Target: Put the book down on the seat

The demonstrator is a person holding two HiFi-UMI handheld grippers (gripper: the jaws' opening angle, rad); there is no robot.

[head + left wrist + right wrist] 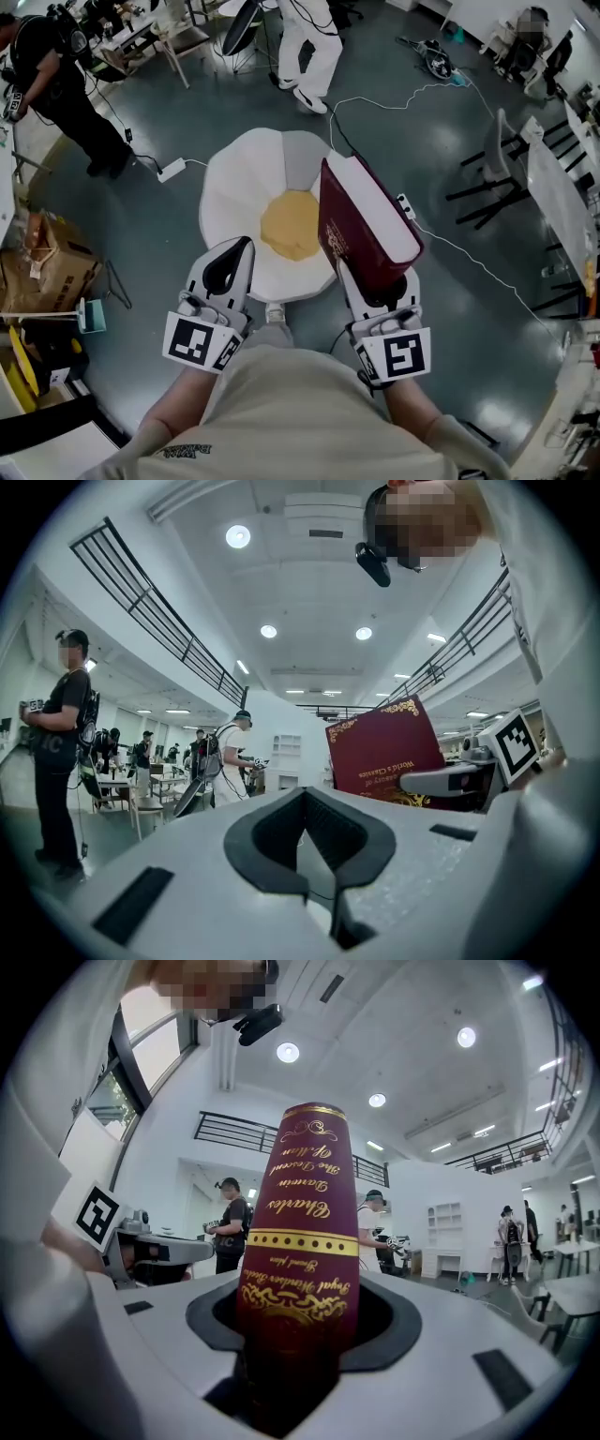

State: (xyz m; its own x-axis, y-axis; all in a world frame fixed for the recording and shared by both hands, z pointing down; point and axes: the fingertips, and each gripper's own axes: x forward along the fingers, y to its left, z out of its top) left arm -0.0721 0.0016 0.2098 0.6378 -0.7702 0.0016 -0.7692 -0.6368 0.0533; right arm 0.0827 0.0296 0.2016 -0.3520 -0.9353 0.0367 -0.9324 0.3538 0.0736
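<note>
A thick maroon book [366, 230] with gold lettering stands upright in my right gripper [377, 281], whose jaws are shut on its lower end. In the right gripper view the book's spine [300, 1232] rises from between the jaws of my right gripper [300, 1335]. Below it on the floor sits the seat [239, 187], a white flower-shaped cushion with a yellow centre [291, 225]. The book hangs over the seat's right edge without touching it. My left gripper [230, 264] hovers over the seat's front, jaws together, nothing held. From the left gripper view the book's cover [384, 752] shows beyond my left gripper [314, 846].
A person in black [56, 84] stands at the far left, another in white [309, 47] behind the seat. Cables [412, 94] and a power strip [172, 170] lie on the grey floor. A cardboard box [47, 262] is at left, white tables [562, 206] at right.
</note>
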